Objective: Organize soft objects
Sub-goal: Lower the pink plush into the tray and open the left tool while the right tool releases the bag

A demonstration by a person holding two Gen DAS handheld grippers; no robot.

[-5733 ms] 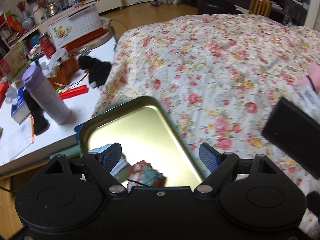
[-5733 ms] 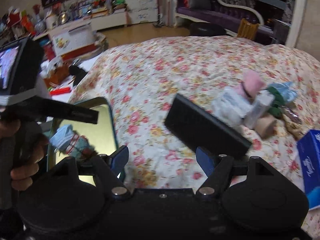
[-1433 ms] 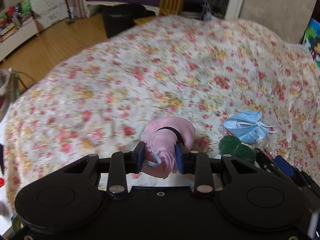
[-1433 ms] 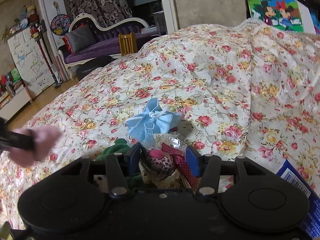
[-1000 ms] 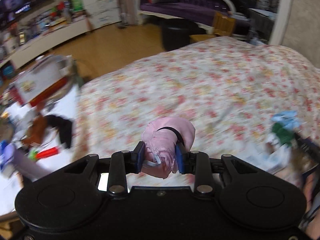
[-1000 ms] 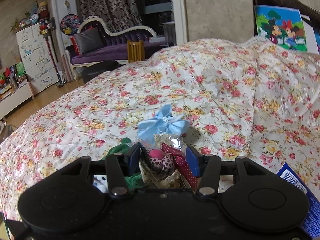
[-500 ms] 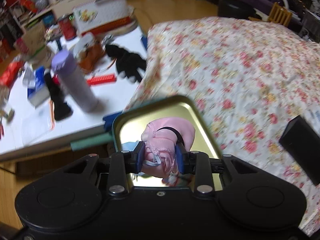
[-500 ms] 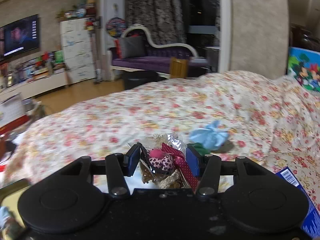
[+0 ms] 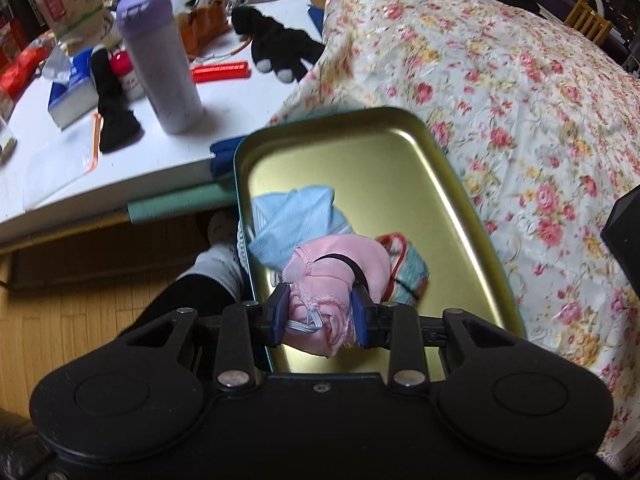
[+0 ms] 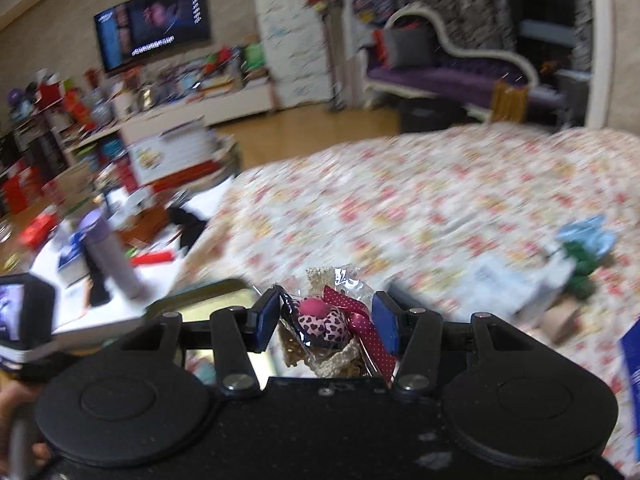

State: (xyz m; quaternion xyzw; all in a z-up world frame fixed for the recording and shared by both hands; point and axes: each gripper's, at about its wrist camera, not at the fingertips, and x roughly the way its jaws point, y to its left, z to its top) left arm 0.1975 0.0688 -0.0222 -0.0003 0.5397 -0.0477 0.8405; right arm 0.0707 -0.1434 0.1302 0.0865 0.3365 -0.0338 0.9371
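My left gripper (image 9: pixel 319 314) is shut on a pink cloth bundle (image 9: pixel 340 276) and holds it over the near end of a gold metal tray (image 9: pixel 360 152) at the bed's edge. In the tray lie a light blue cloth (image 9: pixel 294 224) and a red and teal knitted piece (image 9: pixel 408 268). My right gripper (image 10: pixel 326 322) is shut on a wrapped pink heart-print pincushion (image 10: pixel 320 326) with a red dotted ribbon, held above the floral bed. The tray's corner (image 10: pixel 200 300) shows below it, blurred.
A white table (image 9: pixel 120 152) left of the tray holds a purple bottle (image 9: pixel 160 60), black gloves (image 9: pixel 276 46), a red bar (image 9: pixel 220 70) and clutter. A black box (image 9: pixel 624 224) lies on the floral bedspread (image 9: pixel 520 80). Blue cloth (image 10: pixel 588 236), a green item and packets lie further right.
My left gripper has carried the pink bundle from the bed to above the tray and come lower. My right gripper has swung left towards the tray with the pincushion.
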